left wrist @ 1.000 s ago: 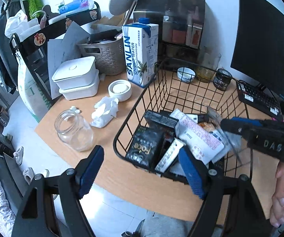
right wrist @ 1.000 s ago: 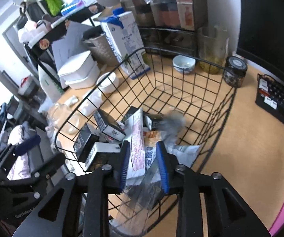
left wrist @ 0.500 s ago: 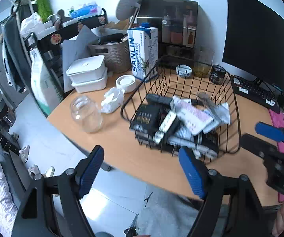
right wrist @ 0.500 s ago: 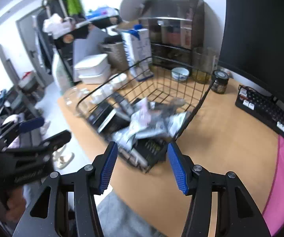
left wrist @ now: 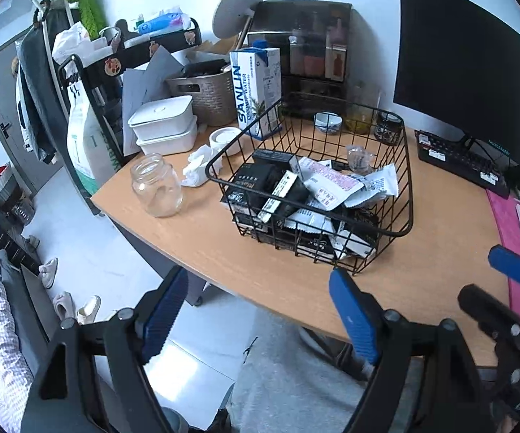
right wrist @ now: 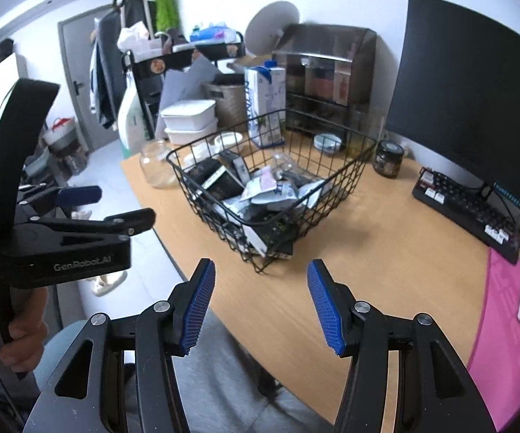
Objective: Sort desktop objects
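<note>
Both tools are held off the near edge of the wooden table (left wrist: 224,252), empty and with their blue pads spread wide. The left tool (left wrist: 260,310) fills the bottom of the left wrist view, its pads apart over the floor and table edge; the right tool (right wrist: 260,303) sits at the bottom centre of the right wrist view, its pads likewise apart above bare table. Neither touches anything. The black wire basket (left wrist: 406,166) stands in the middle of the left wrist view, on the table, and holds a heap of black boxes (left wrist: 260,180) toward its left side and white and grey sachets (left wrist: 332,184) toward its right. Just left of the basket lie a crumpled tissue (left wrist: 196,166) and an open glass jar (left wrist: 157,186), the jar upright near the table's left corner. Behind them, in the upper centre of the frame, are two stacked white lidded containers (left wrist: 164,126), a small white round dish (left wrist: 225,139) and a tall blue-and-white carton (left wrist: 258,90). At the upper right stands a dark monitor (left wrist: 469,72) with a black keyboard (left wrist: 458,160) below it; a small dark jar (right wrist: 388,158) stands just right of the basket.
</note>
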`<state>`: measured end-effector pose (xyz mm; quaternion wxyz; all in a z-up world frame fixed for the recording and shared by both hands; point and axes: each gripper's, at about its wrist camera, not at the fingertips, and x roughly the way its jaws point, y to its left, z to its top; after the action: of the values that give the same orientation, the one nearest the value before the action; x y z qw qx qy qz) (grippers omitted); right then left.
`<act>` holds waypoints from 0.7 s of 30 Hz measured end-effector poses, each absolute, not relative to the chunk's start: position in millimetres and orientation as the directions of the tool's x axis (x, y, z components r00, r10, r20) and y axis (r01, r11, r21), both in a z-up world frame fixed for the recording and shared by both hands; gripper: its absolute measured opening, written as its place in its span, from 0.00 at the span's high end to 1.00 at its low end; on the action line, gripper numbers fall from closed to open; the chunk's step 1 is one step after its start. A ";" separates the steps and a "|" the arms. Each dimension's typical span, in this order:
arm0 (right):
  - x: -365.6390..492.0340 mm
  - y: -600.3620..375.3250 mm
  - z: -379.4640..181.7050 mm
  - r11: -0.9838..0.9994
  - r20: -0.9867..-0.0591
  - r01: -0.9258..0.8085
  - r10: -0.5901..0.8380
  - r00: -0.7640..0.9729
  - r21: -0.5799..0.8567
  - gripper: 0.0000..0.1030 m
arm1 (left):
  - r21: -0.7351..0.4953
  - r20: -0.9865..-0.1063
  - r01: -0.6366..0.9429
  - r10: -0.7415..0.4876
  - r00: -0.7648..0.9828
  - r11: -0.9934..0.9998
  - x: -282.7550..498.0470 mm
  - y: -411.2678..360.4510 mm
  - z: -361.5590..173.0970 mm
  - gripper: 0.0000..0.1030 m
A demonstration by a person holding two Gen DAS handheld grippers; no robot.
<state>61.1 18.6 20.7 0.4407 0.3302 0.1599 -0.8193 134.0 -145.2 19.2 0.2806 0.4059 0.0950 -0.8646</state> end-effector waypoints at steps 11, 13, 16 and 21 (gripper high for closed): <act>52.3 -0.6 15.7 -0.564 -0.683 0.826 -0.600 -0.417 -0.009 0.48 | 0.042 -0.766 0.594 -0.408 -0.497 -0.803 144.0 -158.9 7.5 0.20; 55.8 -5.2 14.4 -0.555 -0.684 0.832 -0.602 -0.413 -0.014 0.48 | 0.045 -0.767 0.595 -0.409 -0.494 -0.803 144.6 -160.8 6.1 0.20; 58.7 -10.3 12.2 -0.549 -0.686 0.836 -0.599 -0.414 -0.025 0.48 | 0.043 -0.768 0.595 -0.407 -0.494 -0.803 144.4 -163.3 5.5 0.20; 59.0 -10.5 9.1 -0.544 -0.691 0.839 -0.600 -0.404 -0.018 0.48 | 0.042 -0.774 0.593 -0.401 -0.489 -0.804 142.1 -163.5 2.6 0.20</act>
<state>59.0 -10.5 9.1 0.4402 0.3228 0.1851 -0.8171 142.1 -163.5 2.6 0.2905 0.4135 0.1157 -0.8551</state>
